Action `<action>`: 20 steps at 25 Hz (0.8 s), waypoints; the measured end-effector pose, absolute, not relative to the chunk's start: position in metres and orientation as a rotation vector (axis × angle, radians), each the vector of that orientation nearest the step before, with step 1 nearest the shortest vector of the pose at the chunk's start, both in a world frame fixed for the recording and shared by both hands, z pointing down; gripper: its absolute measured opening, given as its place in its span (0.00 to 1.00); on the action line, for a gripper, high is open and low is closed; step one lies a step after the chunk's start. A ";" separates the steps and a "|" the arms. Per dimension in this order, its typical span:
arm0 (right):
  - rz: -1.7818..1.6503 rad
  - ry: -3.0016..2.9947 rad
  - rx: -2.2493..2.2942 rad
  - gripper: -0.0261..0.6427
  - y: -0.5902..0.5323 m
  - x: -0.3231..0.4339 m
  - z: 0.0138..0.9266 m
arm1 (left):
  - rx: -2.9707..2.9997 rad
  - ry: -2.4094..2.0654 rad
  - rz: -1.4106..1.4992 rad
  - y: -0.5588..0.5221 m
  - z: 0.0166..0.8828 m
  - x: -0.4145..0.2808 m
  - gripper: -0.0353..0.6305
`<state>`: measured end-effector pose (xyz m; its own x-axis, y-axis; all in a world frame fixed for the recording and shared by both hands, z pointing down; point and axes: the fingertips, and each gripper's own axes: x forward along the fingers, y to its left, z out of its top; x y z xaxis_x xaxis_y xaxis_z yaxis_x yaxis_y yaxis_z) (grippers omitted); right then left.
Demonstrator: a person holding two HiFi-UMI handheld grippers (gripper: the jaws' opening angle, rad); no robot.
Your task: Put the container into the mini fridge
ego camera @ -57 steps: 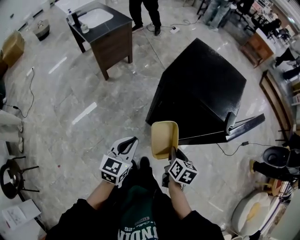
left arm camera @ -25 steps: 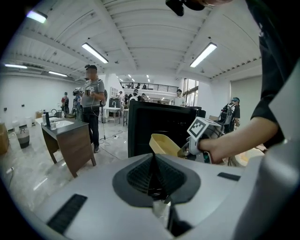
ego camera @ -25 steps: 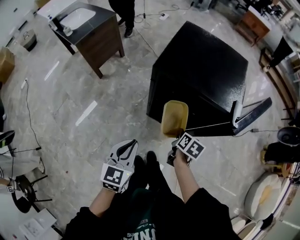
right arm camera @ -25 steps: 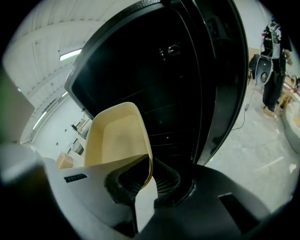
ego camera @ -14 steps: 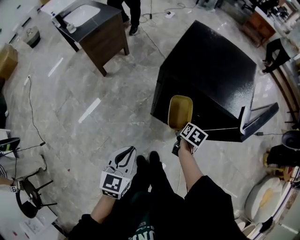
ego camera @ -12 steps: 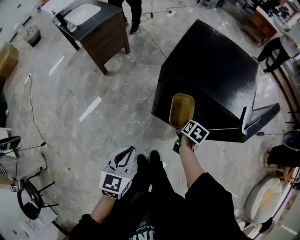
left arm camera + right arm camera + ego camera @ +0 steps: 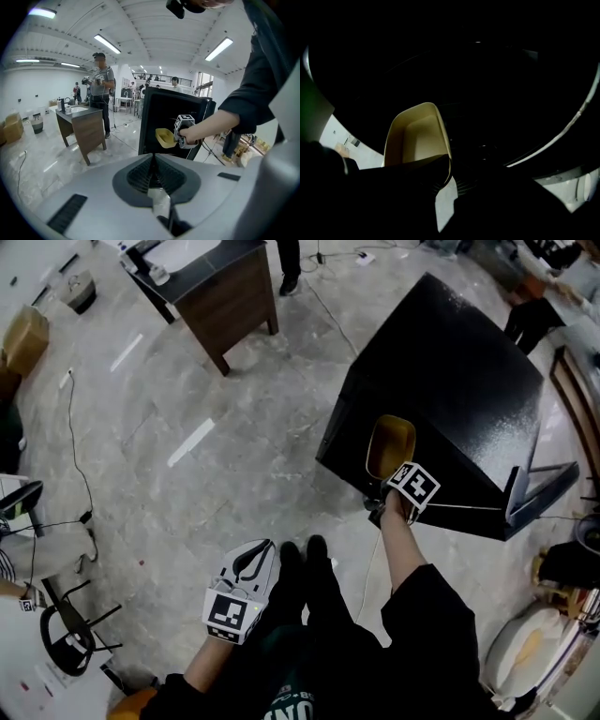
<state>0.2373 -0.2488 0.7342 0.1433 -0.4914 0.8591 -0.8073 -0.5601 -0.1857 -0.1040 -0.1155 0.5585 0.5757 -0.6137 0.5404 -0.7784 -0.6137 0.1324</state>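
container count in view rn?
1. The yellow container is clamped in the right hand-held gripper, at the open front of the black mini fridge. The fridge interior is dark, so more could be hidden inside.

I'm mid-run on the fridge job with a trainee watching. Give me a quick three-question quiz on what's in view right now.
1. True or false: the left gripper has its fingers shut with nothing between them.
2. Where is the container? A) lying on the floor; B) gripped by the right gripper at the front of the mini fridge; C) standing on the wooden cabinet.
3. Fill in: the fridge door stands ____.
Key: 1 true; 2 B; 3 open.
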 end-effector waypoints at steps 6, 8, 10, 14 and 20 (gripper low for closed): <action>1.404 -1.235 2.103 0.10 -0.267 0.250 0.746 | 2.412 -1.146 0.662 -0.111 0.566 -0.112 0.09; 1.413 -1.226 2.103 0.10 -0.272 0.253 0.751 | 2.396 -1.155 0.662 -0.111 0.570 -0.115 0.09; 1.441 -1.203 2.118 0.10 -0.274 0.258 0.756 | 2.380 -1.162 0.658 -0.111 0.572 -0.116 0.09; 1.499 -1.159 2.151 0.10 -0.277 0.264 0.762 | 2.357 -1.171 0.666 -0.108 0.573 -0.120 0.09; 1.519 -1.134 2.184 0.10 -0.287 0.271 0.770 | 2.330 -1.192 0.677 -0.108 0.577 -0.127 0.09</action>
<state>0.2707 -0.2870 0.7696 0.1540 -0.4536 0.8778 -0.7127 -0.6663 -0.2193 -0.1269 -0.1076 0.5767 0.5101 -0.6177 0.5985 -0.8302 -0.5354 0.1550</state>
